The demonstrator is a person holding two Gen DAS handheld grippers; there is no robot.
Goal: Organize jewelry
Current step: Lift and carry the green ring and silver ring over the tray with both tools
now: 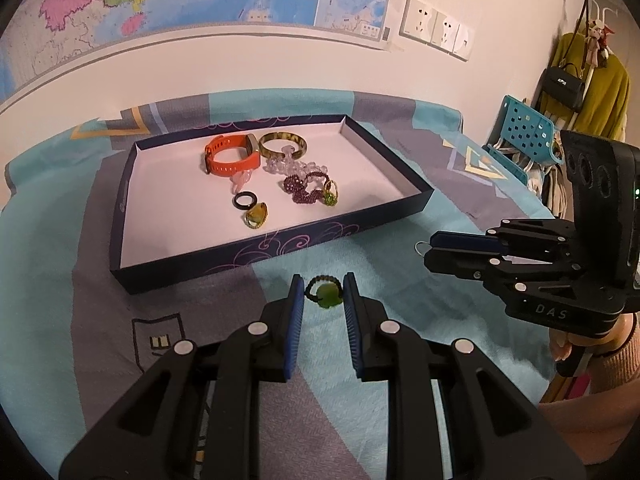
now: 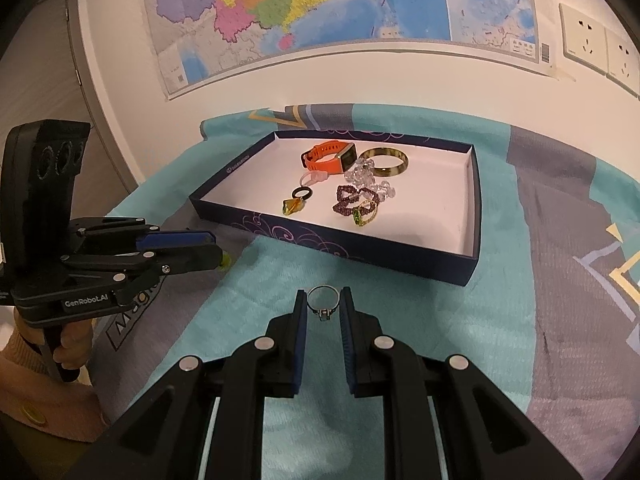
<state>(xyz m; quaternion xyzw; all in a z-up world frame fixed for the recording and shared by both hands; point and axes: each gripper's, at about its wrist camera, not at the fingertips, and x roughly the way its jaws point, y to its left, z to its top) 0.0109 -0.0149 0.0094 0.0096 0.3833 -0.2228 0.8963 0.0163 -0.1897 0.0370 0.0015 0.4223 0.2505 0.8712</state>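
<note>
Two pieces remain outside the tray (image 1: 276, 240): your left gripper (image 1: 323, 294) clamps the green-stone ring (image 1: 326, 296), your right gripper (image 2: 323, 306) clamps the silver ring (image 2: 322, 300). Several pieces already lie in the tray ahead.

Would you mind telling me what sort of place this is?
Probably a room in a home: a wall map over a cloth-covered table, a handbag and coat hanging in the corner.
</note>
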